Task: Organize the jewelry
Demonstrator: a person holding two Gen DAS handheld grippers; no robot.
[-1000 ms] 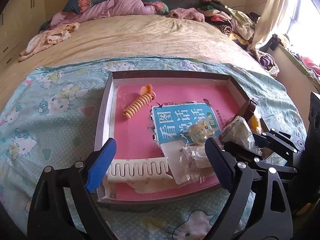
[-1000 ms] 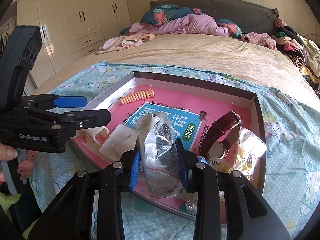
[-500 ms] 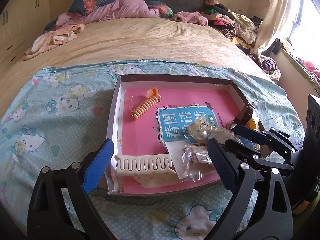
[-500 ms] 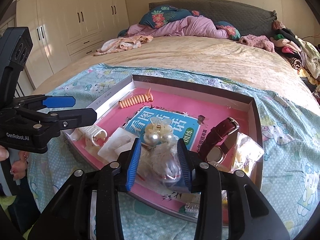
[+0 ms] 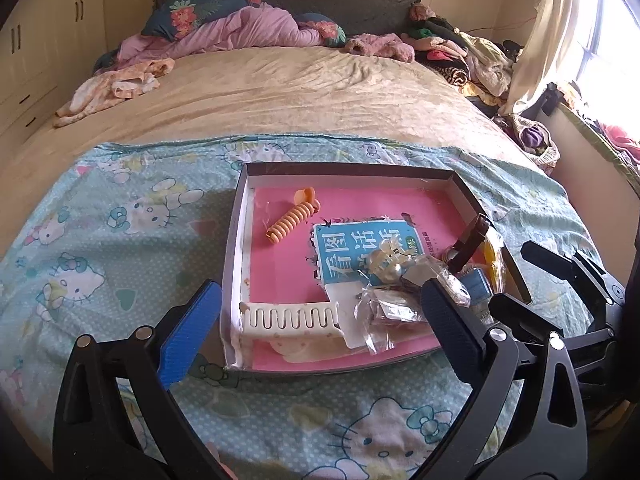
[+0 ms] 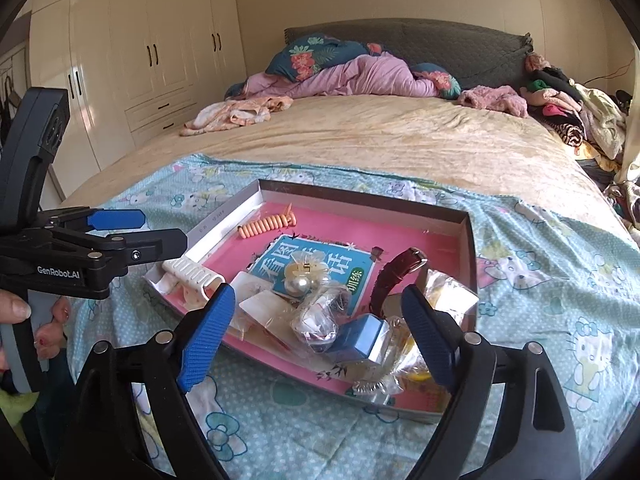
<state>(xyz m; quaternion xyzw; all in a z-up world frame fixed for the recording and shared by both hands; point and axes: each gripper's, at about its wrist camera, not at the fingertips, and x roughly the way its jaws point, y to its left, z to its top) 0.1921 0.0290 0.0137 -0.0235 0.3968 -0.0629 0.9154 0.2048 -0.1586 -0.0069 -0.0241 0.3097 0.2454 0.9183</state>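
Jewelry pile: clear crinkled plastic packets [image 6: 320,320] in my shallow pink-lined cardboard box [image 6: 470,240], dead ahead of right tool [image 6: 316,334].
Right tool: just been opening, spread, nothing pinched.
Left tool [image 5: 316,328]: just been opening, spread, empty, aimed left of them.

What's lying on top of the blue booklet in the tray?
On the blue booklet, a pearl hair clip sits mid-cover, and a clear plastic bag overlaps its near edge. The cover print beneath them is hidden.

My blue pads [image 6: 206,330] look like ribbed matt rubber on black matt plastic arms. Inside the cardboard tray [image 6: 468,240], its pink floor glossy paper, lie crinkled clear plastic bags [image 6: 320,316], a pearly bead [image 6: 301,286] and a brown leather strap [image 6: 394,276].
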